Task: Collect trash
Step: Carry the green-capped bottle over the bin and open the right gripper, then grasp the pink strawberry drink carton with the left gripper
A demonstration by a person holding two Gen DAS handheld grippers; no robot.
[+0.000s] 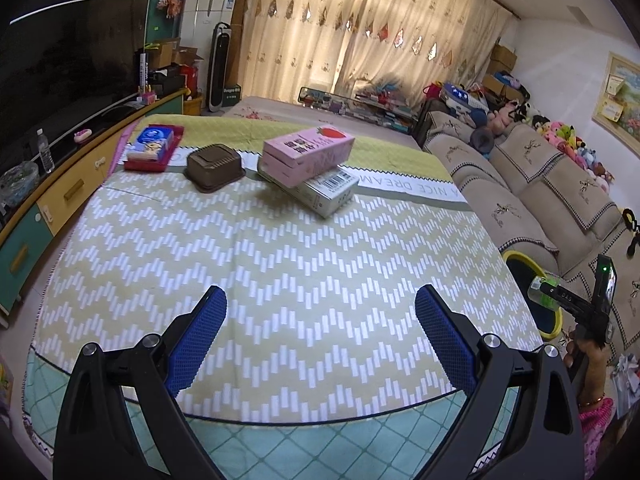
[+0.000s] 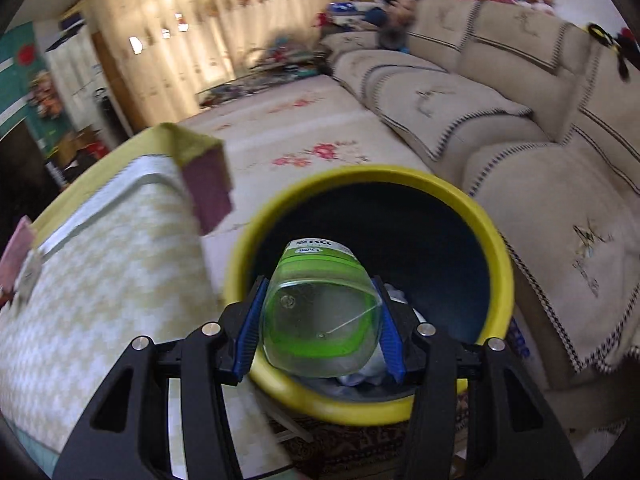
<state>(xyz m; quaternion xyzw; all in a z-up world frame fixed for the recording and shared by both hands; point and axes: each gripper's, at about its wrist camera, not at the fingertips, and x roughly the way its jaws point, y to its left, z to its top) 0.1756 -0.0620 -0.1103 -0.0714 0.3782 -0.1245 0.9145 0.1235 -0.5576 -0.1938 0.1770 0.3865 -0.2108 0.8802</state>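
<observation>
We hold the bottle (image 2: 320,308) clenched in the right tool (image 2: 320,320) above the bin (image 2: 360,178), so releasing comes next, while the left tool (image 1: 320,332) hangs spread and empty beside the bin.

Yellow-green and white zigzag pattern on the table cover (image 1: 304,248), with a pale mint diamond grid along its near edge and a white band of grey lettering farther back. Blue dimpled pads on the black left gripper (image 1: 320,320). Pink carton (image 1: 308,151) with a red strawberry, stacked on a grey-white box (image 1: 328,192) bearing a black barcode. Dark brown lidded container (image 1: 214,168). Red tray (image 1: 154,148) holding a blue and white packet. Bright yellow rim, dark inside, on the bin (image 2: 496,248). Clear plastic bottle (image 2: 320,312) with a lime green label, between blue pads of the black right gripper (image 2: 320,332). Beige sofa (image 2: 520,128) with checked black-and-white trim.
</observation>
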